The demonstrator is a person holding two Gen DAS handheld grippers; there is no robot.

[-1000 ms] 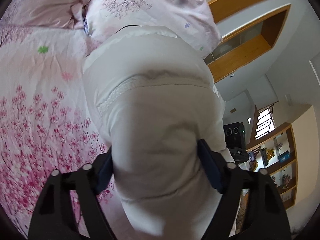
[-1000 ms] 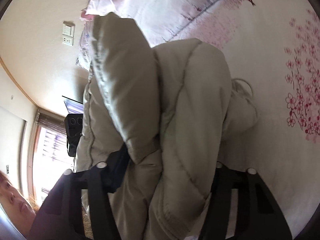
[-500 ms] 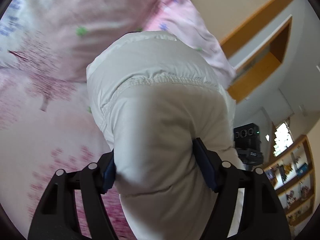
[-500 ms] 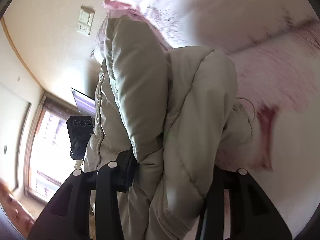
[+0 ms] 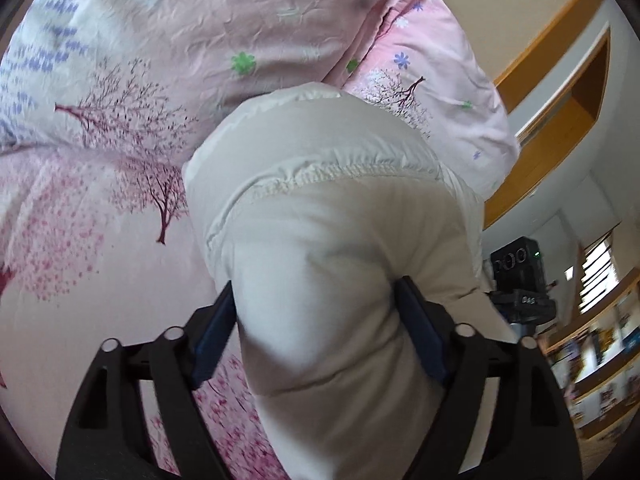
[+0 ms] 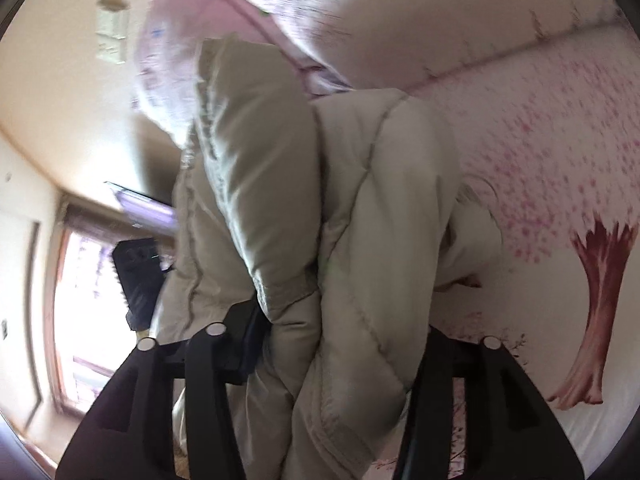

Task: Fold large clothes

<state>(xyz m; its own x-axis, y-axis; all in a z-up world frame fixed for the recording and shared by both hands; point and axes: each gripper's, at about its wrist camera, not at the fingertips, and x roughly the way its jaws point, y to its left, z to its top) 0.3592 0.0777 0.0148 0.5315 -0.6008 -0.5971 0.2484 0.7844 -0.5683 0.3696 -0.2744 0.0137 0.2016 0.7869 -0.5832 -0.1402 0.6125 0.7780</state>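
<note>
- Pink cotton with a cherry-tree print covers the bed below my two sets of tongs; in the right wrist view the same sheet shows one large red-brown tree trunk.
- On the bed I count two pink pillows in the left wrist view, a wide one and a smaller one just beside it to the right.
- Around the bed the room has cream walls, an orange-brown wooden frame, a shelf unit with blurred items, and one black camera device on a stand.
- From the right wrist I see one wall switch plate, a bright window and the black device again, all smeared by motion blur.
- There is one garment, a pale grey-beige padded jacket, bunched and lifted off the sheet between my two hands.
- My left tongs are clamped on a thick puffy roll of the jacket, blue pads pressed into either side of it.
- My right tongs are clamped on a gathered bundle of the jacket, two quilted lobes standing side by side.
- In both views the jacket's long axis runs straight out along the fingers, away from the camera and toward the pillows.
- A stitched seam crosses the roll at right angles to that axis.
</note>
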